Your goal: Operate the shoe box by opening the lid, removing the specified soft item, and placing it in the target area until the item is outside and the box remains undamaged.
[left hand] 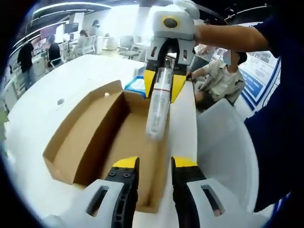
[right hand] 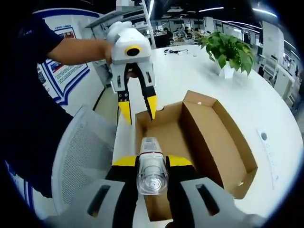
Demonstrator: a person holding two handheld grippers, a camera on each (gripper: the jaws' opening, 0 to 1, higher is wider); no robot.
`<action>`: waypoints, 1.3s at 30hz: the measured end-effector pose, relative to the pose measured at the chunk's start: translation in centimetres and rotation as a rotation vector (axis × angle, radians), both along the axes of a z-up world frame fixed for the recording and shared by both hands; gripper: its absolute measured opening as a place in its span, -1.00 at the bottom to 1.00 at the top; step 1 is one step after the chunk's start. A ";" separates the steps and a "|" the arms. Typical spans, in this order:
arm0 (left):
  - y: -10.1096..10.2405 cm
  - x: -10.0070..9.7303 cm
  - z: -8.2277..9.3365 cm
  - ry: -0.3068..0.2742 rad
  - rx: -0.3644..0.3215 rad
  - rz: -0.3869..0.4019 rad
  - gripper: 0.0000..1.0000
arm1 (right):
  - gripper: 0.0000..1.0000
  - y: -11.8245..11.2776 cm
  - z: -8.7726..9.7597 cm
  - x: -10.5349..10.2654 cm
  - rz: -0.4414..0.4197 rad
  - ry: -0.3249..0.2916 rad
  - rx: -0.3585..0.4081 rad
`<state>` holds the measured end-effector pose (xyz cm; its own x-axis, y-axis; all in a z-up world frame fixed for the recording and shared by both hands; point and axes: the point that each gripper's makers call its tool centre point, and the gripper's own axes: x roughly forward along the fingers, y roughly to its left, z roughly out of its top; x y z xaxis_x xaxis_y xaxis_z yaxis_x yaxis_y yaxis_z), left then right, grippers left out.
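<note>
Holding a clear plastic bottle (right hand: 152, 166) clamped between its jaws, the right hand-held gripper (left hand: 165, 86) hangs above the open cardboard shoe box (left hand: 95, 137) on the white counter (right hand: 247, 99), likely carrying it clear; the left hand-held gripper (right hand: 137, 105) hovers spread and empty just beside the box's near wall, perhaps ready to steady it.
</note>
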<state>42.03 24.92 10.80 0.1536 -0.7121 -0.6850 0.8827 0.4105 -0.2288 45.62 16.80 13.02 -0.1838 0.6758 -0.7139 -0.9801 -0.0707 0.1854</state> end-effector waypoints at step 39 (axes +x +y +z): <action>6.6 -2.4 -4.1 0.052 0.105 0.259 -0.55 | -0.61 -12.6 3.6 7.0 -0.008 -0.190 -0.346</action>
